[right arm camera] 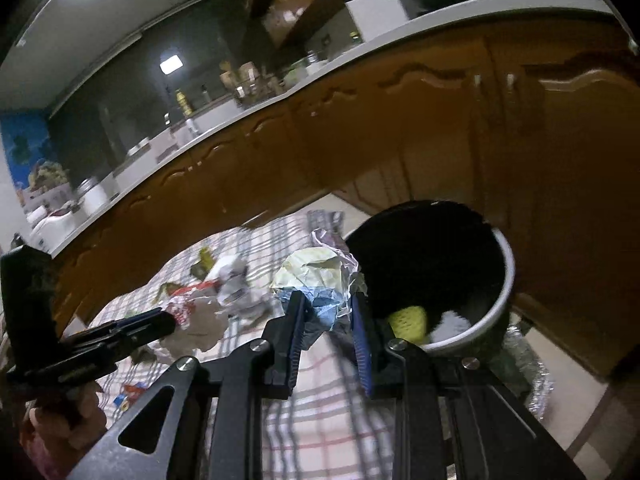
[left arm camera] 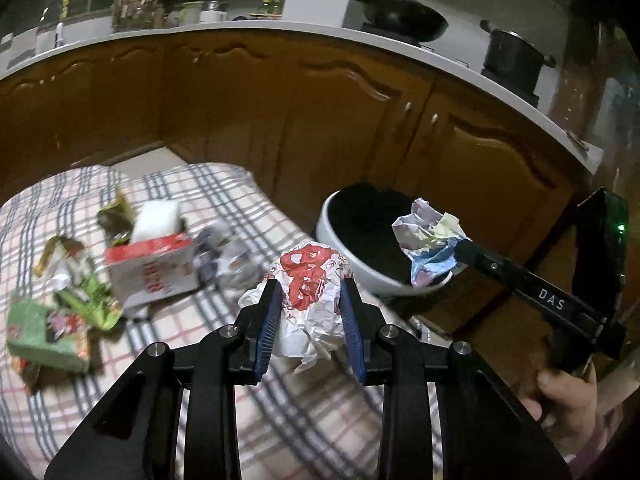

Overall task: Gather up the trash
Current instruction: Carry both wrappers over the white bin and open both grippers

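My left gripper is shut on a crumpled white wrapper with red print, held above the checked tablecloth. My right gripper is shut on a crumpled pastel and foil wrapper. In the left wrist view that same wrapper hangs over the rim of the white bin with a black liner, at the tip of the right gripper. The bin holds a yellow scrap and white paper. The left gripper and its red-printed wrapper show at the left.
More trash lies on the cloth: a red and white carton, a green packet, green and gold wrappers. Brown cabinet doors under a white counter stand behind the bin, with a black pan and pot on top. A hand holds the right gripper.
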Demonstrator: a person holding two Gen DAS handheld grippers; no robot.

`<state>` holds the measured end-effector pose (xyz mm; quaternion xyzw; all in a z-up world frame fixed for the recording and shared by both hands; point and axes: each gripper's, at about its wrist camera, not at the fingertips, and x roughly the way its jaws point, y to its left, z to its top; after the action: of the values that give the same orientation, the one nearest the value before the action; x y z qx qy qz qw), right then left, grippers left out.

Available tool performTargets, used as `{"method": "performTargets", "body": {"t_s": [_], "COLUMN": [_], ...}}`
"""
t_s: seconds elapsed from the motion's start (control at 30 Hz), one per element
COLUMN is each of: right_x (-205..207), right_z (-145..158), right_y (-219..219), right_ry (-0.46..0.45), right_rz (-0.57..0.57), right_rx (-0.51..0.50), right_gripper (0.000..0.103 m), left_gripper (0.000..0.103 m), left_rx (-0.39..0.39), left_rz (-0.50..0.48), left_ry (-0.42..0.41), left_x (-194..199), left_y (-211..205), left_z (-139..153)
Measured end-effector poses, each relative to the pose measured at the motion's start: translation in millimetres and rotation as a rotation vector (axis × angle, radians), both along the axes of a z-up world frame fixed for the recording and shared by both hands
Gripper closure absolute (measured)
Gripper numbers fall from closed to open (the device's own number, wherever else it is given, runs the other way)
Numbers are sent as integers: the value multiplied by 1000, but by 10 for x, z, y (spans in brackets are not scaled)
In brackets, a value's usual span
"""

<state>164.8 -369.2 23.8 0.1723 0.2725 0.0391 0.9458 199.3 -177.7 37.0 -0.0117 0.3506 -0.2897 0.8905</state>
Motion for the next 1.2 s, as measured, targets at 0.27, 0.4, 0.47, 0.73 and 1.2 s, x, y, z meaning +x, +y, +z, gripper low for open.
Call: {"method": "performTargets", "body": {"t_s": [0.27, 0.4, 0.47, 0.73, 1.2], "right_x": [134, 217, 262, 432, 566], "right_z": [19, 29, 20, -71, -225], "right_y": [-298, -401, -458, -614, -775], "right_ry": [32, 49, 61, 103, 152], "right_rz": [-78, -94, -99, -101, -118], "right_rx": [-34, -49, -53, -56, -9], "right_gripper": [80, 79, 79, 79, 53], "left_gripper": [74, 74, 74, 74, 47], "left_rx": [-7, 13, 30, 75, 96], "left_rz": [-69, -95, -101, -109, -116], "left_ry": [30, 39, 49, 81, 114], "left_x": [355, 505, 573, 704, 780], "left_y": [-500, -777, -911, -1179, -1311], "left_z": [75, 75, 38, -134, -243]}}
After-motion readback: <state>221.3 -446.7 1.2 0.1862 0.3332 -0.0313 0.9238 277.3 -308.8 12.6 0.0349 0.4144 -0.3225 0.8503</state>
